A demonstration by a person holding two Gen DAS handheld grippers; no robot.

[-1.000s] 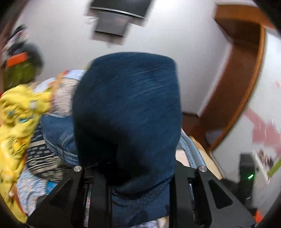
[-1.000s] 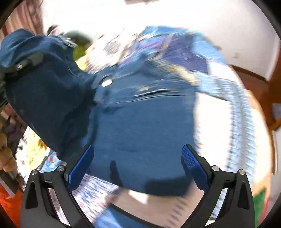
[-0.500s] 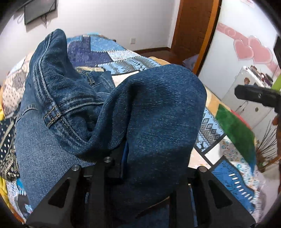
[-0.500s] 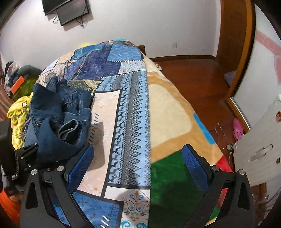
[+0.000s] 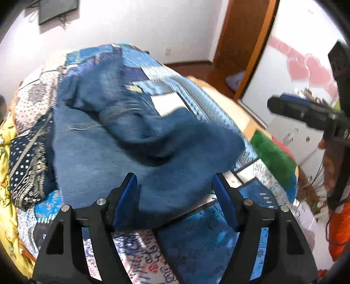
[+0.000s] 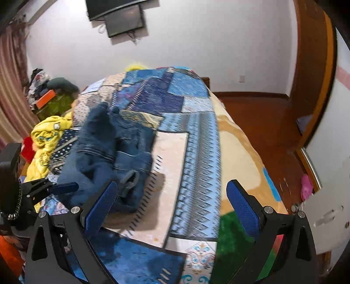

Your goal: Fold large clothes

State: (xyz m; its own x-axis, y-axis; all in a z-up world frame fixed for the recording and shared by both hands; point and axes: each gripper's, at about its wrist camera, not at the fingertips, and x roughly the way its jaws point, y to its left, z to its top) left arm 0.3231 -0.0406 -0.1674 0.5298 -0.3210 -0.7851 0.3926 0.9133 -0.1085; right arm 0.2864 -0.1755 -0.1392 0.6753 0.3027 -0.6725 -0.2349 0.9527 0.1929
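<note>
The left gripper (image 5: 176,196), black with blue pads, has its two fingers spread apart, and nothing is pinched between them. Just past its tips lies a pair of dark blue denim jeans (image 5: 122,139), bunched up in a lumpy heap on the bed. The near edge of the jeans sits in the gap between the fingers, but the pads (image 5: 125,197) do not squeeze it. The jeans rest on a patchwork blanket (image 5: 207,236) with blue, white, green and tan squares. To the left of the jeans there is a dark cloth with white dots (image 5: 26,159), and beside that a bright yellow fluffy blanket (image 5: 6,157). The right gripper (image 6: 172,204) is also wide open and holds nothing. It hangs over the patchwork blanket (image 6: 196,139), with the jeans (image 6: 105,153) a little to its left. From this side the left gripper (image 6: 63,187) shows as a black arm with a blue tip, next to the jeans. The yellow blanket (image 6: 46,135) lies farther left. Behind the bed are a white wall (image 6: 196,43), a dark flat screen (image 6: 118,13) hung up high, and a brown wooden floor (image 6: 262,113).
</note>
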